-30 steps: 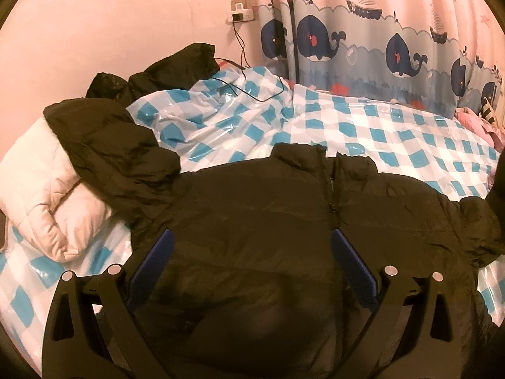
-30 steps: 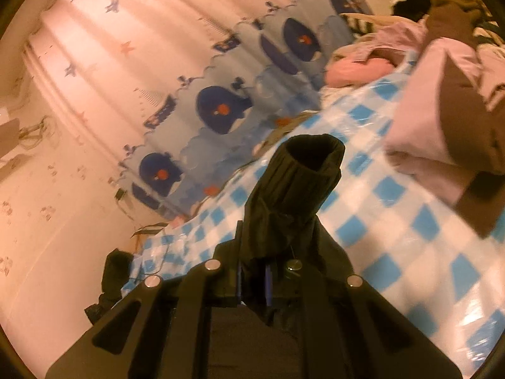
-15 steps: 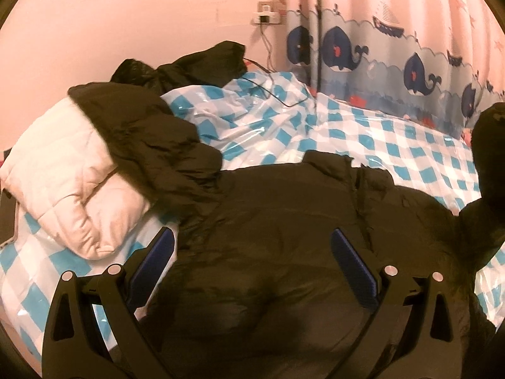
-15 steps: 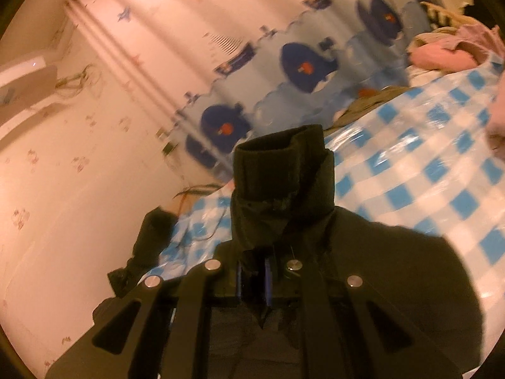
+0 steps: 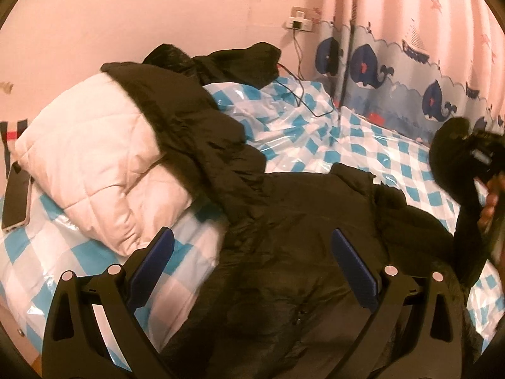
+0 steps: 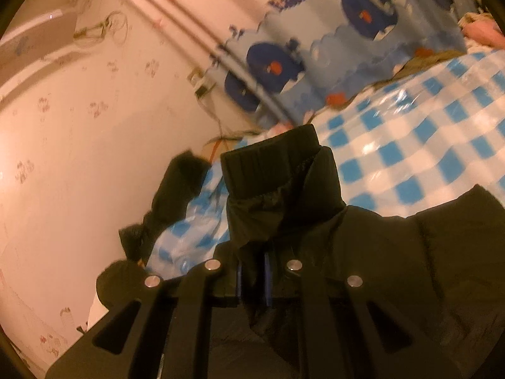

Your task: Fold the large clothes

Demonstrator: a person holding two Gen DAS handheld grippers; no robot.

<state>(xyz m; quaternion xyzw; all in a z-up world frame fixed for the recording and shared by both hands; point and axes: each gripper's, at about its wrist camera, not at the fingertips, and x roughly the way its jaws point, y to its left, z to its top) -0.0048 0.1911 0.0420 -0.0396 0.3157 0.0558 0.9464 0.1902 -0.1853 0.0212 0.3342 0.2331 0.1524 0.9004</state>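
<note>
Dark puffer jacket lies spread across the bed's blue-and-white checked plastic cover, filling the lower centre of the left wrist view. The left hand-held gripper hangs over it with its blue-padded jaws wide apart and nothing between them. At the right edge of that view, the right hand-held gripper holds the jacket's sleeve raised above the bed; in the right wrist view its jaws are clamped narrow on the sleeve fabric, the ribbed cuff standing up just beyond them. A pale quilted garment lies at left, partly under another dark jacket. A phone rests at the far left edge. A whale-print curtain hangs at upper right.
</note>
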